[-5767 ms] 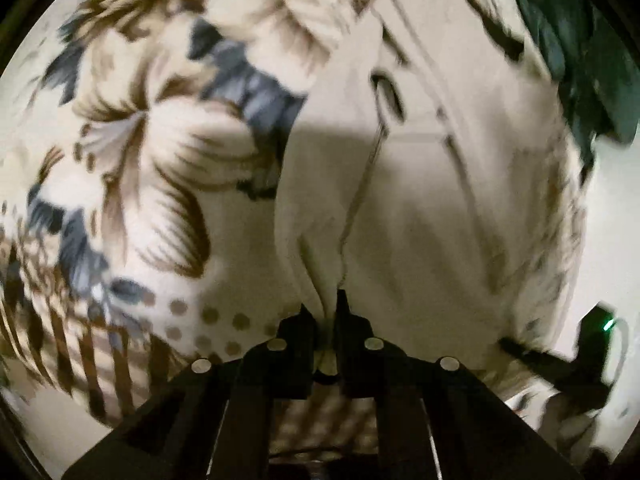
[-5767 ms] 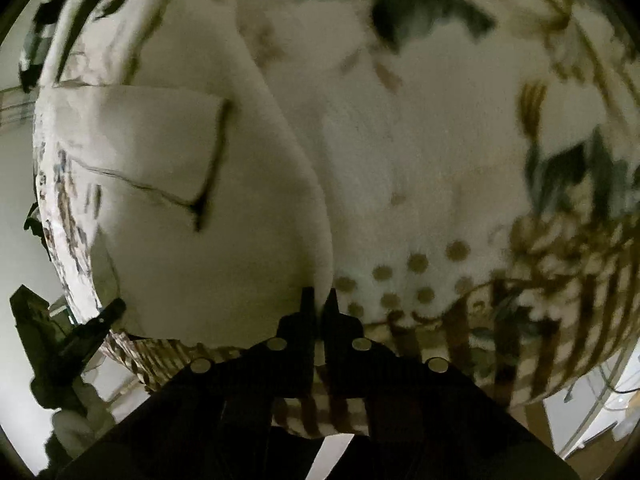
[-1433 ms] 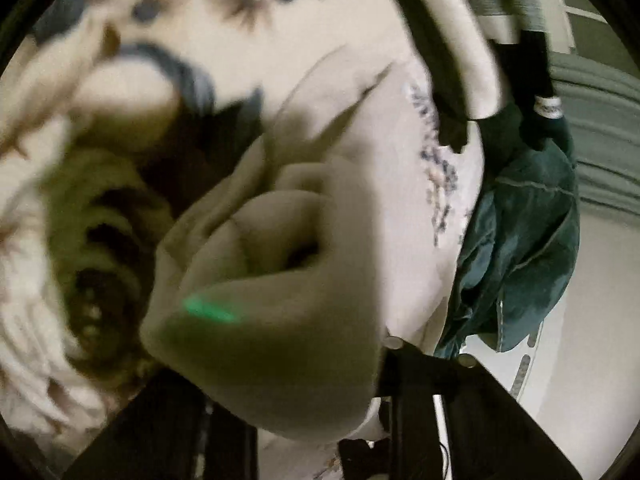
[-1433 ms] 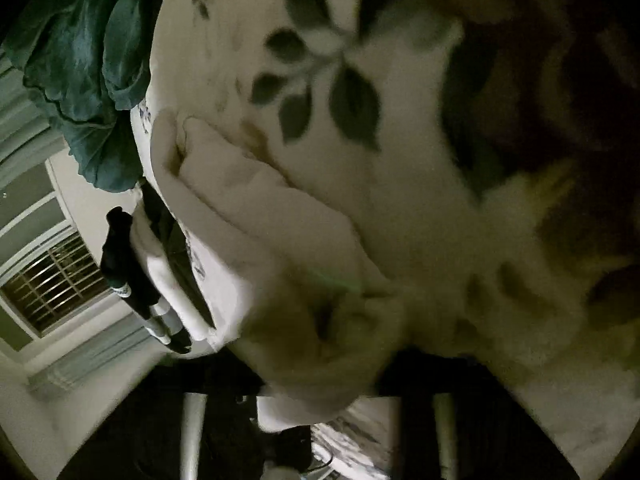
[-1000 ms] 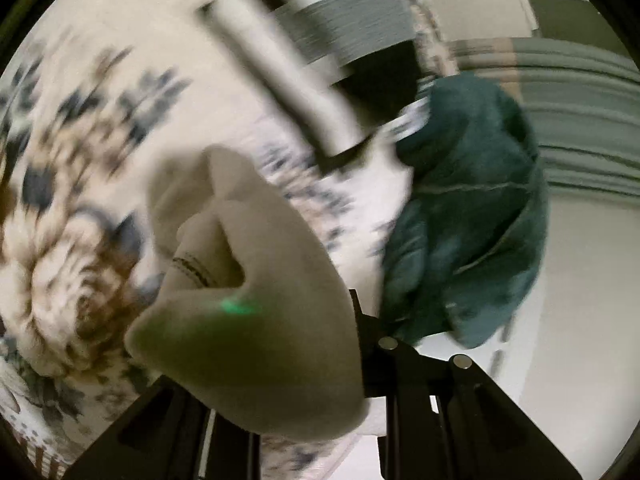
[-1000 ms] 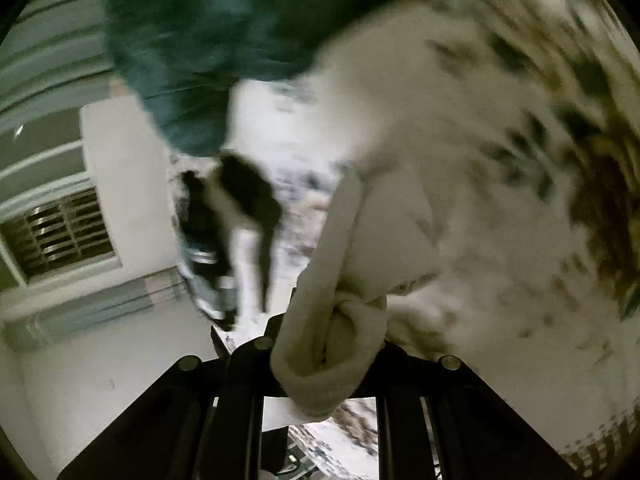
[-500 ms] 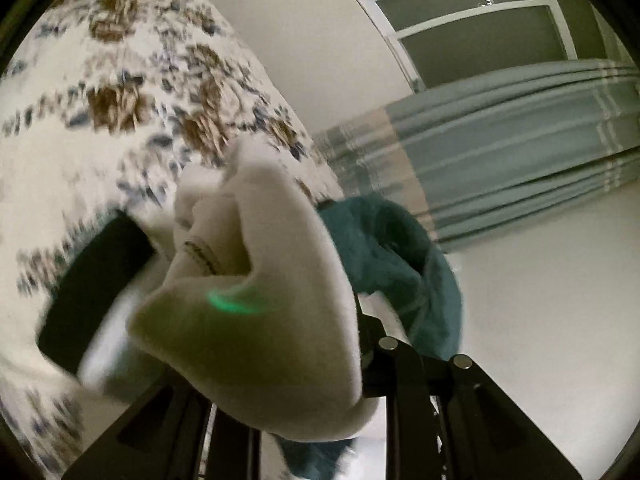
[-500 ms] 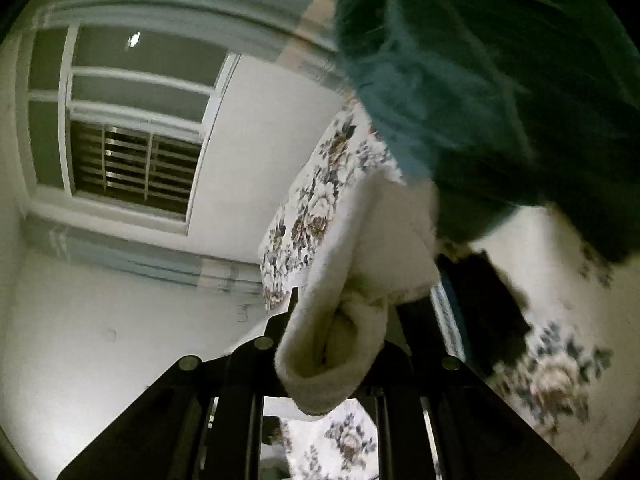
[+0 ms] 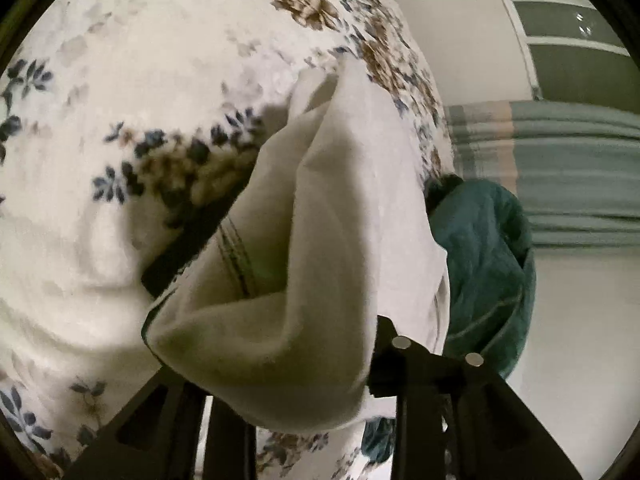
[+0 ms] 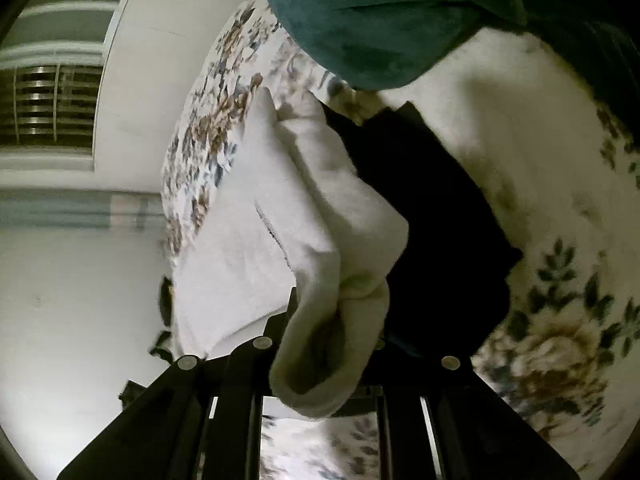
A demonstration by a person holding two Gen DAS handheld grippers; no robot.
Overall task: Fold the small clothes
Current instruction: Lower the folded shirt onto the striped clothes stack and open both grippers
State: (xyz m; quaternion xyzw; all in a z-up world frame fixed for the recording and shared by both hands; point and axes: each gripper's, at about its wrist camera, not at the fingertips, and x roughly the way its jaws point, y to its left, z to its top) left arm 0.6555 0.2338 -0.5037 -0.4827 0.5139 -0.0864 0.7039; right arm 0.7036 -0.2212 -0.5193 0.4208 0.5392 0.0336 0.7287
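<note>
A folded cream garment [image 9: 320,248] is bunched over my left gripper [image 9: 304,364] and hides the fingertips; the jaws are shut on it. The same cream garment [image 10: 320,216] drapes over my right gripper [image 10: 332,336], whose jaws are shut on its folded edge. The garment hangs just above the floral bedspread [image 9: 120,80]. Part of it lies against a dark folded garment [image 10: 432,216] on the bed.
A teal green garment [image 9: 484,264] lies heaped at the bed's far edge, also in the right wrist view [image 10: 380,12]. Beyond the bed are a white wall [image 10: 80,280], a curtain [image 9: 568,168] and a window [image 10: 44,100].
Both grippers carried the folded cream garment from the near part of the bed toward the far end, swinging upward past the teal garment, and now lower it by the dark folded garment.
</note>
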